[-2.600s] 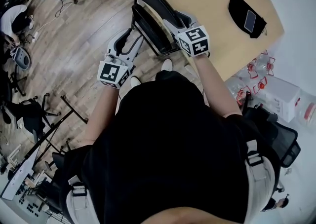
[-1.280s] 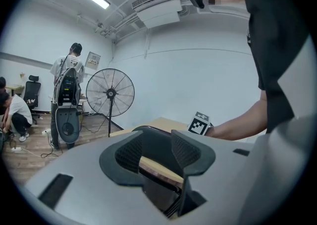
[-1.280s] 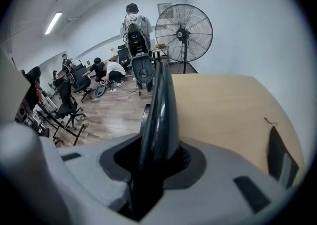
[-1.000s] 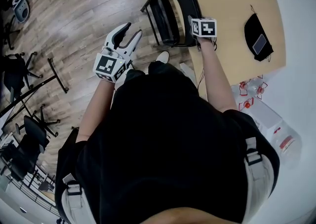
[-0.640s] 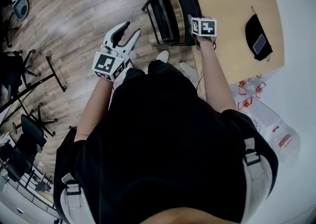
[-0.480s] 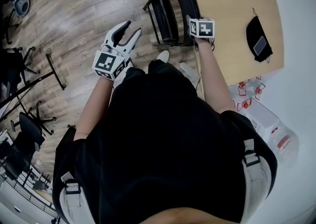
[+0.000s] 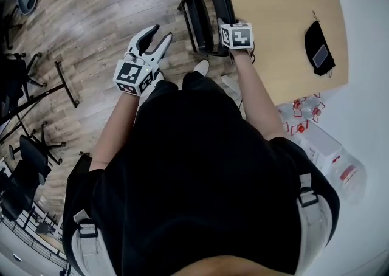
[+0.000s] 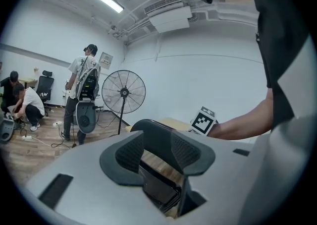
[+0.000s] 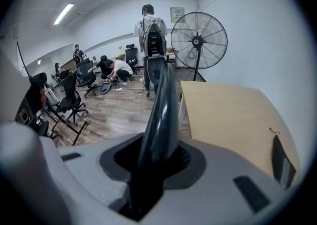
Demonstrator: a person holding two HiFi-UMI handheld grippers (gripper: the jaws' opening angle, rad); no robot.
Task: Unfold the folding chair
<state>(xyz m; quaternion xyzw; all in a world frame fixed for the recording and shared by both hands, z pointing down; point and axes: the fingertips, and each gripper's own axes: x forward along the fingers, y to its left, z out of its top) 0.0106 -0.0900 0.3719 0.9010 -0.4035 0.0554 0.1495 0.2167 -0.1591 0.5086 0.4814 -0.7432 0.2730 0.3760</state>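
Note:
The black folding chair (image 7: 203, 10) stands folded on the wood floor against the edge of the table (image 7: 273, 1). My right gripper (image 7: 227, 24) is shut on the top of its curved backrest (image 9: 161, 115), which runs up between the pads (image 9: 184, 158). My left gripper (image 7: 157, 33) hovers over the floor to the left of the chair, clear of it. Its jaws stand a little apart with nothing between them. In the left gripper view the chair (image 8: 153, 130) shows beyond the left gripper (image 8: 157, 152), with the right gripper's marker cube (image 8: 204, 121) behind.
A black pouch with a phone (image 7: 319, 41) lies on the table. Water bottles (image 7: 298, 117) and a box sit on the floor at the right. A standing fan (image 9: 198, 33), people (image 9: 148, 35) and office chairs (image 7: 24, 165) occupy the room to the left and beyond.
My right gripper has moved left in the head view, and the chair's backrest has come with it. The left gripper has drifted slightly and stays off the chair.

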